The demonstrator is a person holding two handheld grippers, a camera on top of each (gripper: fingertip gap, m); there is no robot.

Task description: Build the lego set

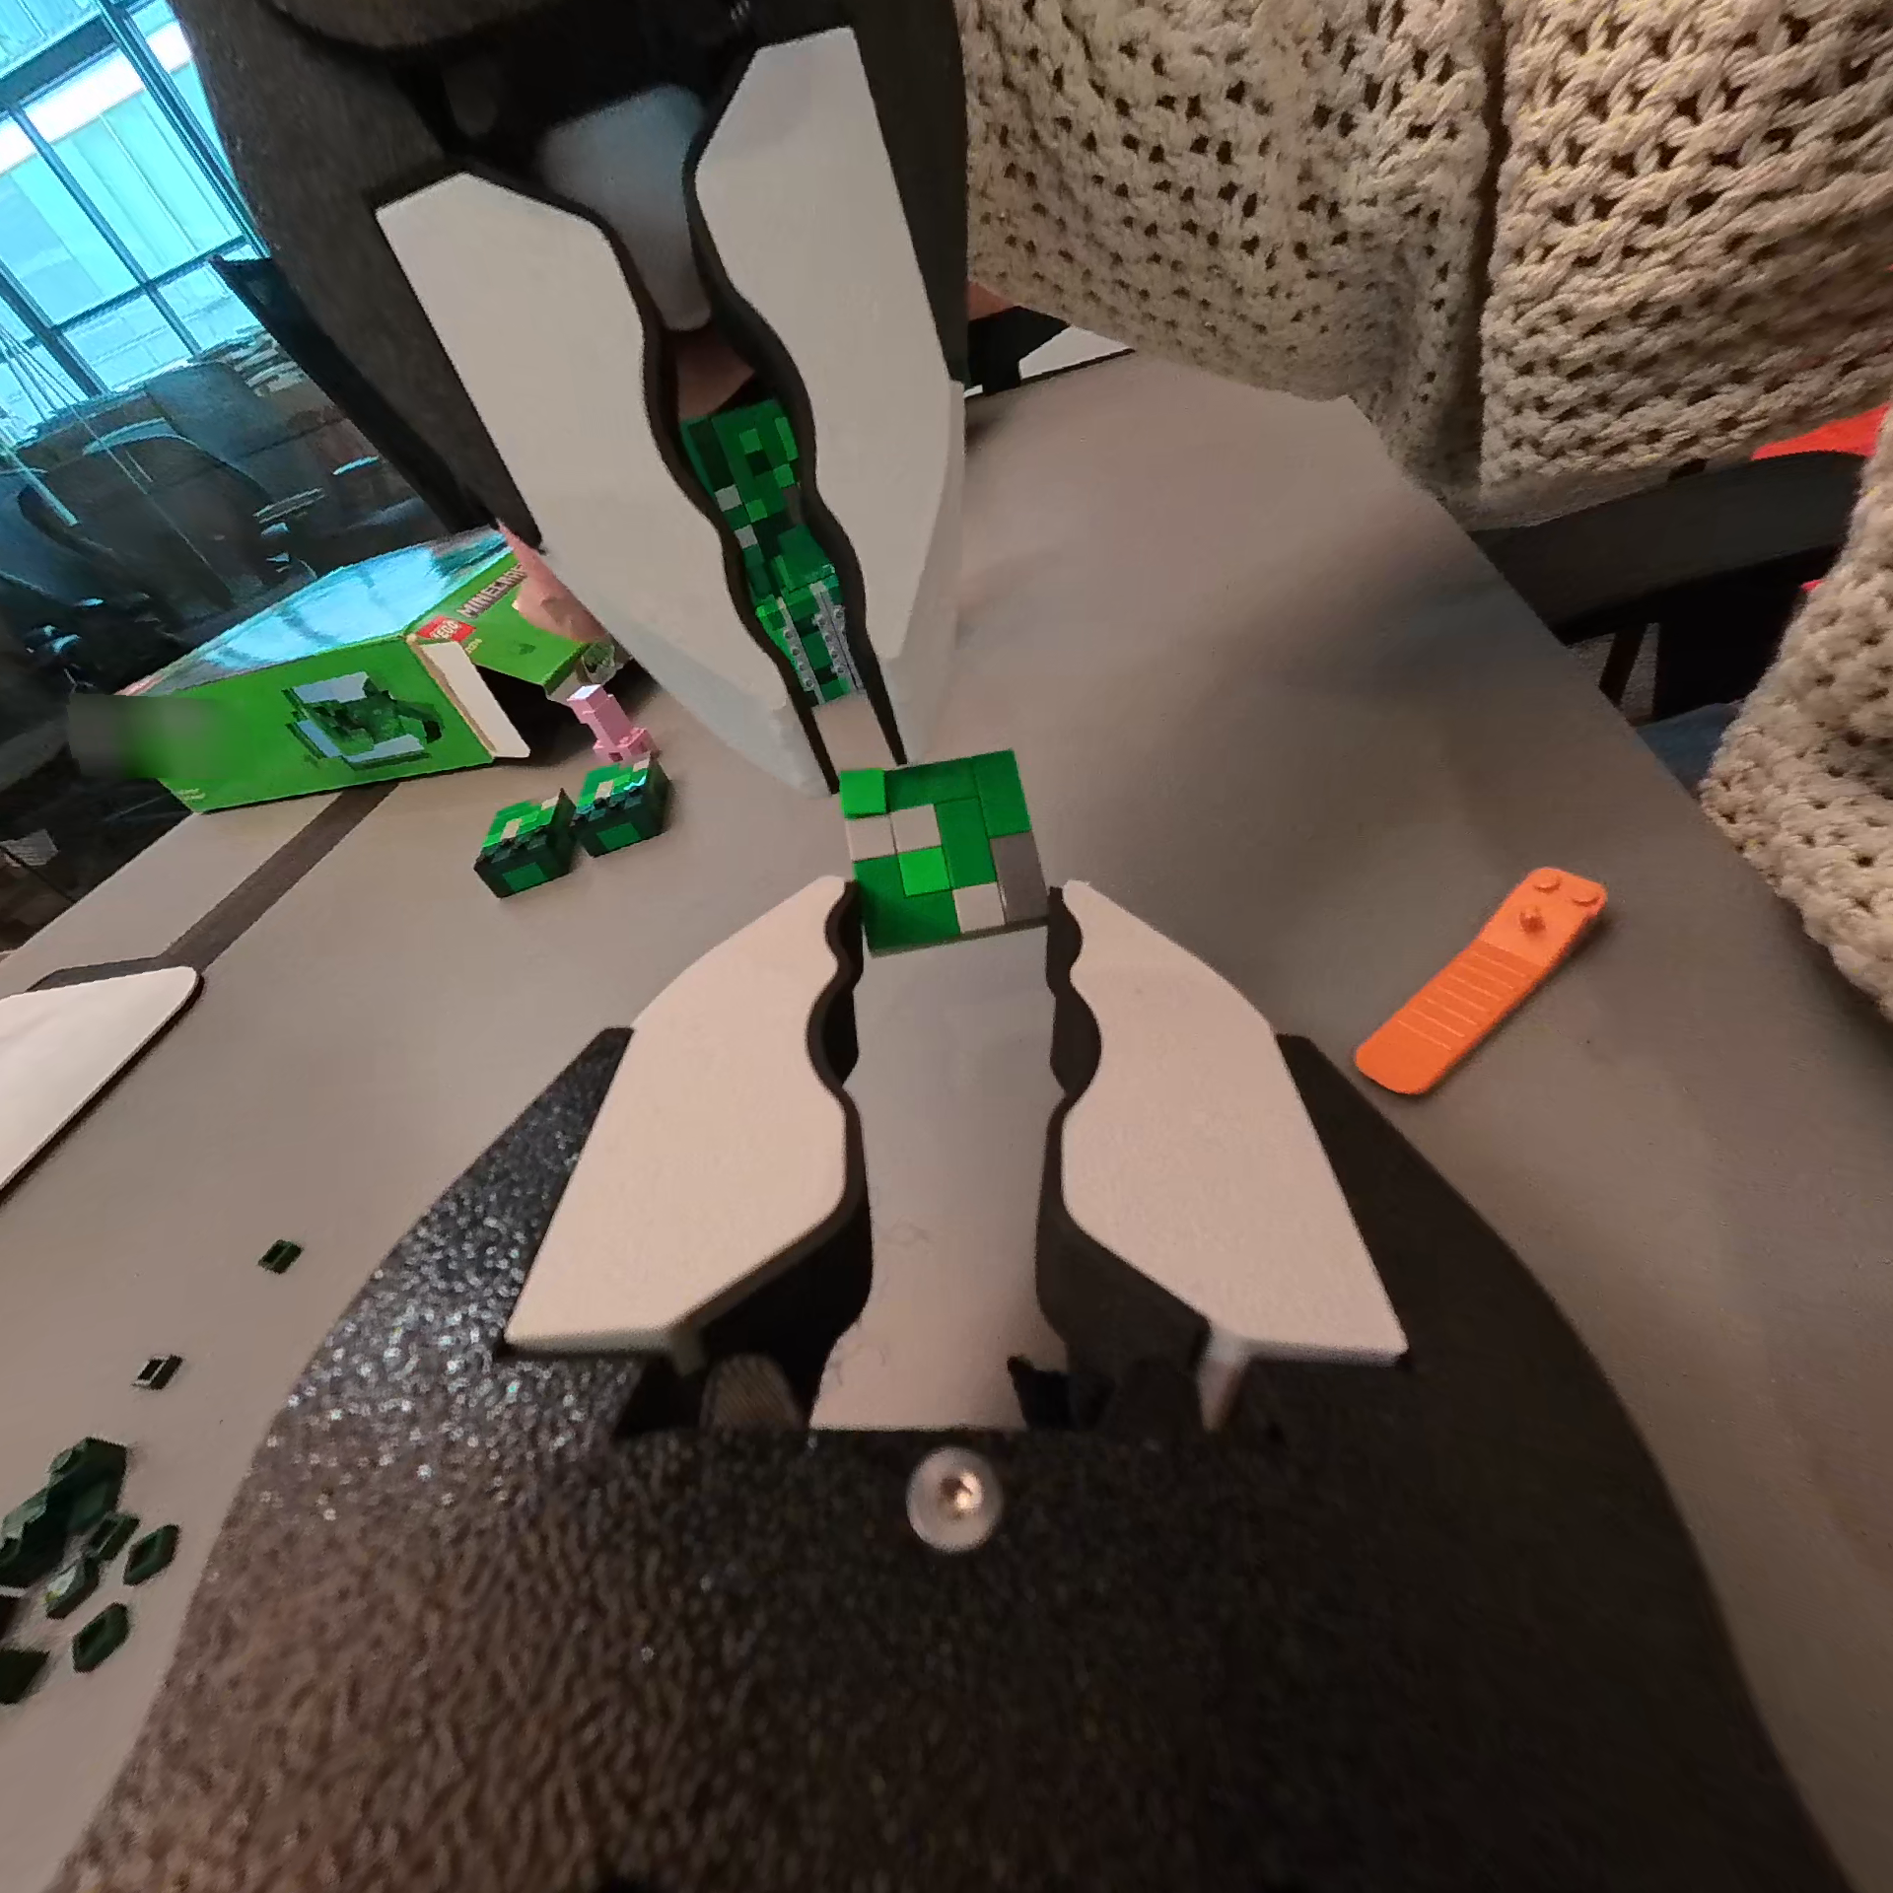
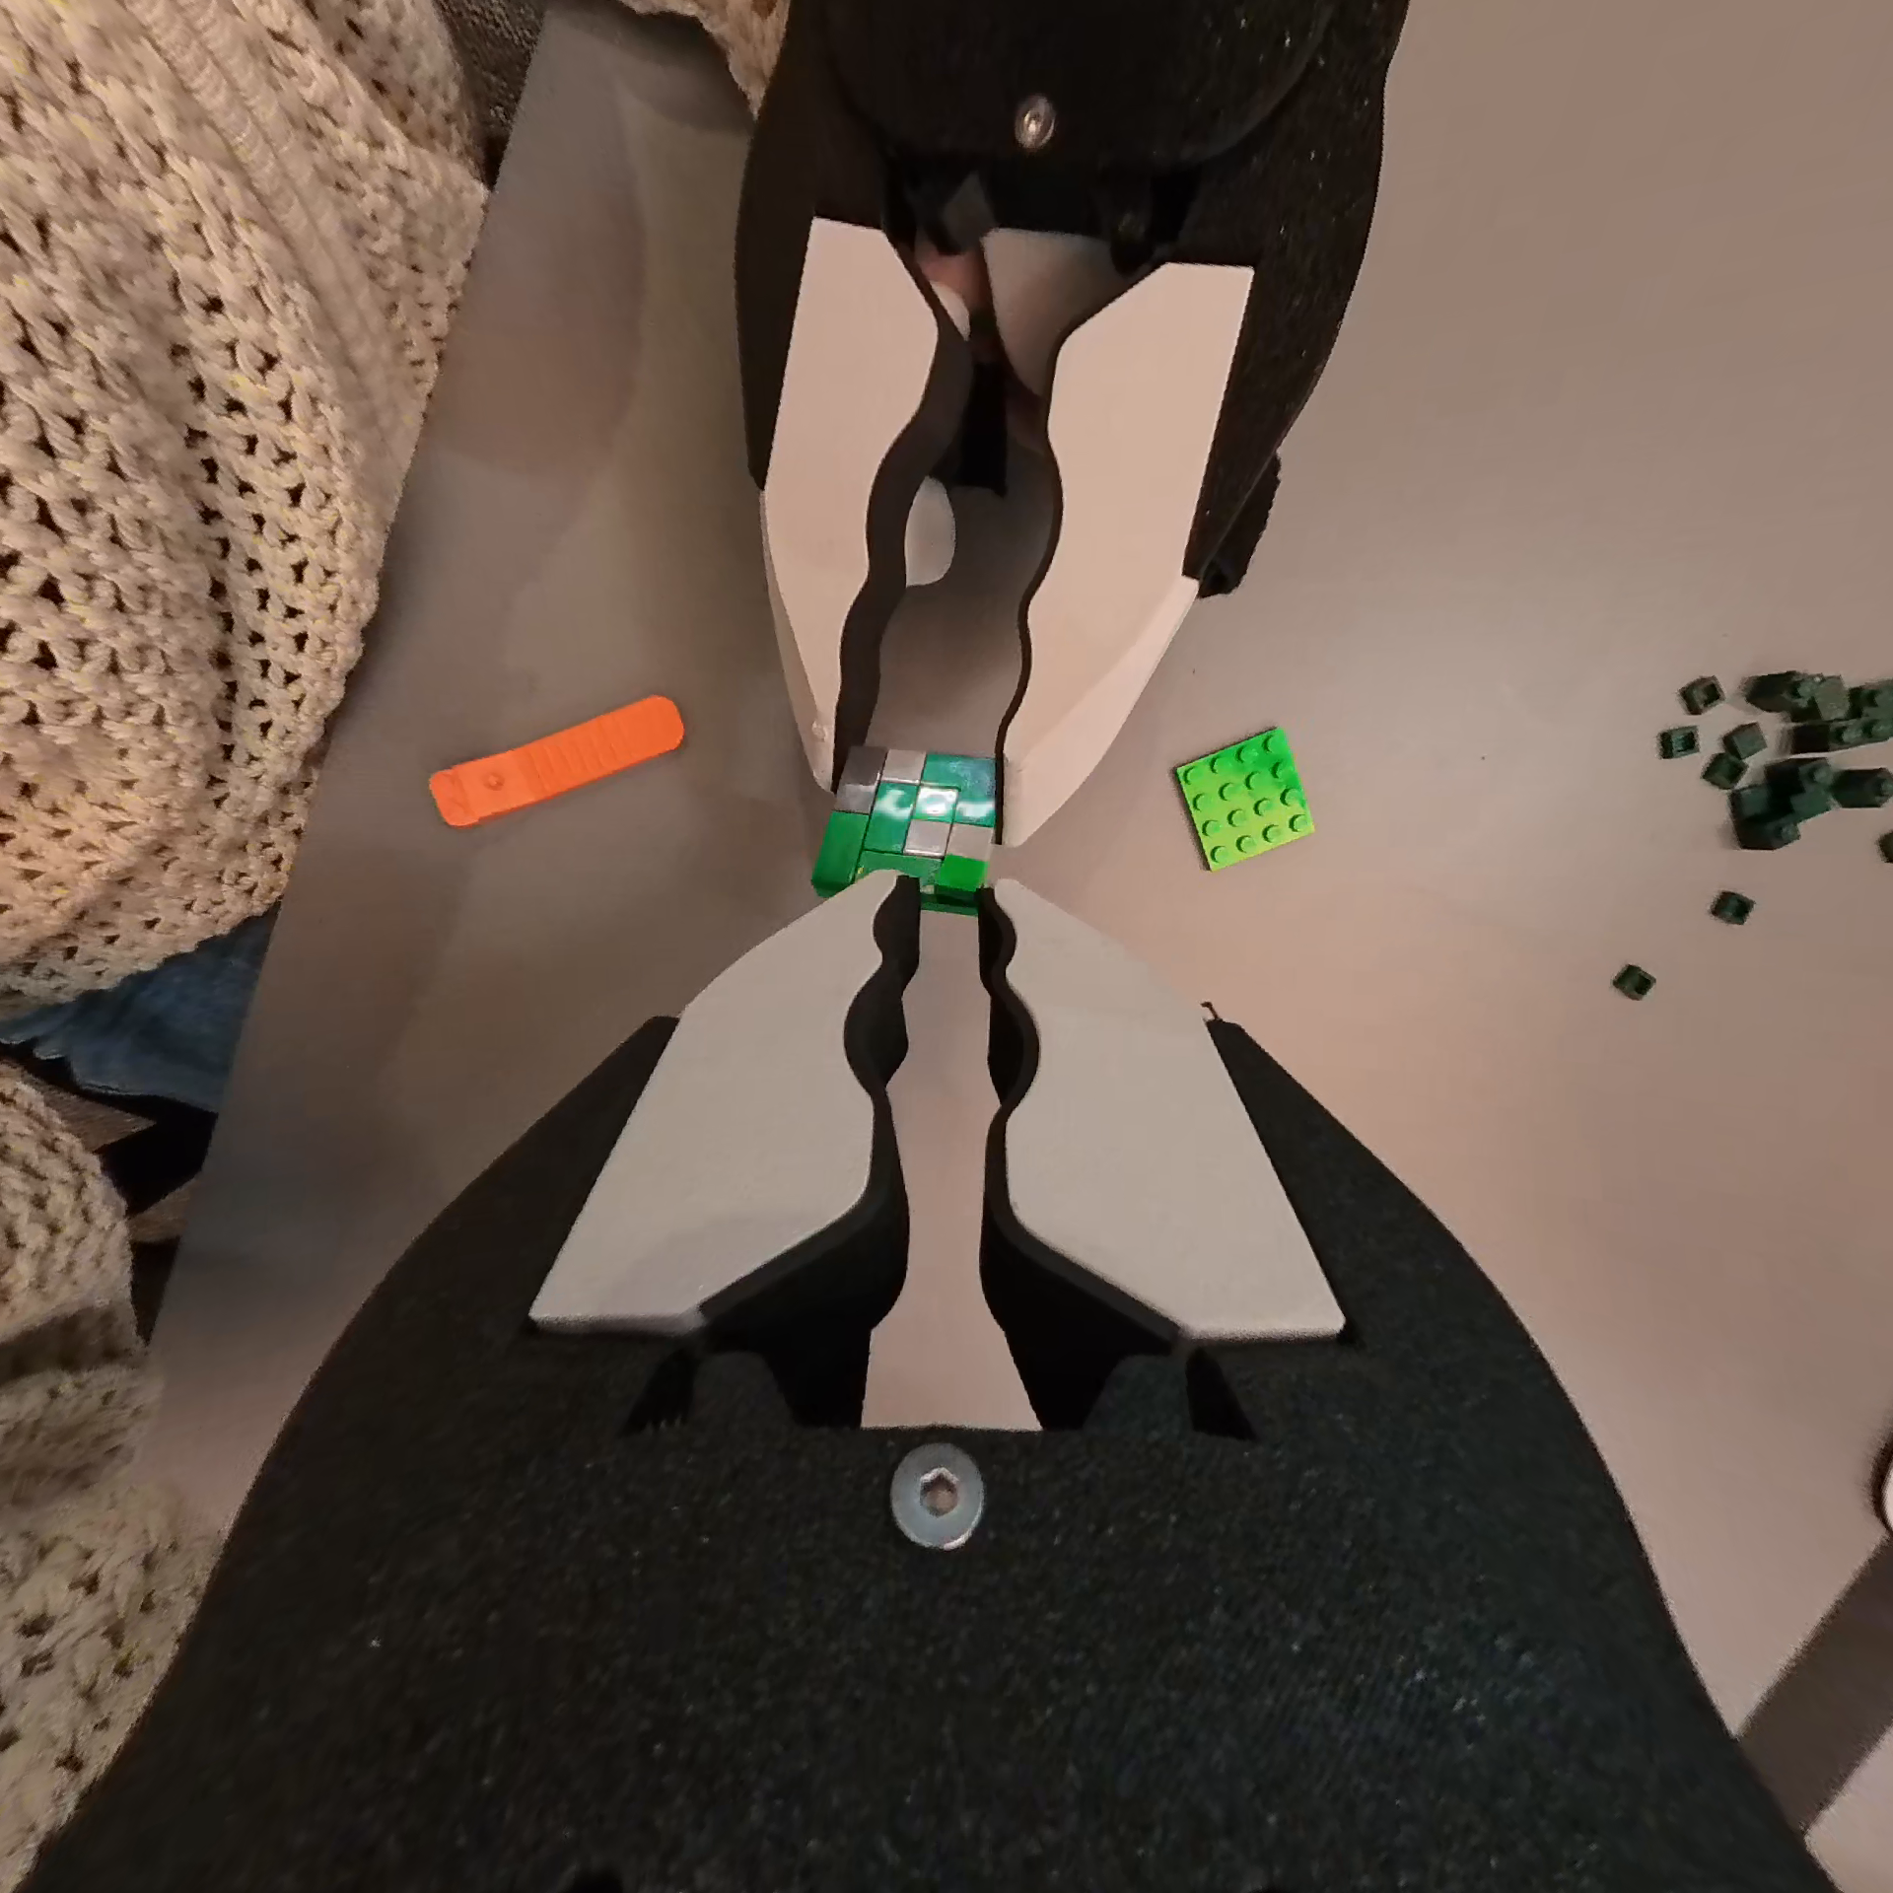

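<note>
A small cube-like green block (image 1: 937, 850) tiled in greens and greys sits between both grippers just above the grey table (image 1: 1280, 717). My left gripper (image 1: 953, 901) is shut on its two sides. It also shows in the right wrist view (image 2: 922, 763), coming from the top, around the block (image 2: 912, 809). My right gripper (image 2: 942, 891) is shut on the block's near edge. In the left wrist view it (image 1: 860, 763) pinches the block's far left corner. A taller green build (image 1: 768, 492) shows through the gap between the right gripper's fingers.
An orange brick separator (image 1: 1480, 978) (image 2: 558, 760) lies beside the block. A bright green square plate (image 2: 1245, 799) and several loose dark green pieces (image 2: 1793, 758) lie on the other side. Two small green builds (image 1: 574, 830), a pink figure (image 1: 604, 717) and a green box (image 1: 307, 707) stand farther off. A knit sleeve (image 1: 1434, 205) is close. My two grippers' fingertips are within a few centimetres of each other. My left tips are roughly 10 cm from the bright green square plate (image 2: 1245, 799).
</note>
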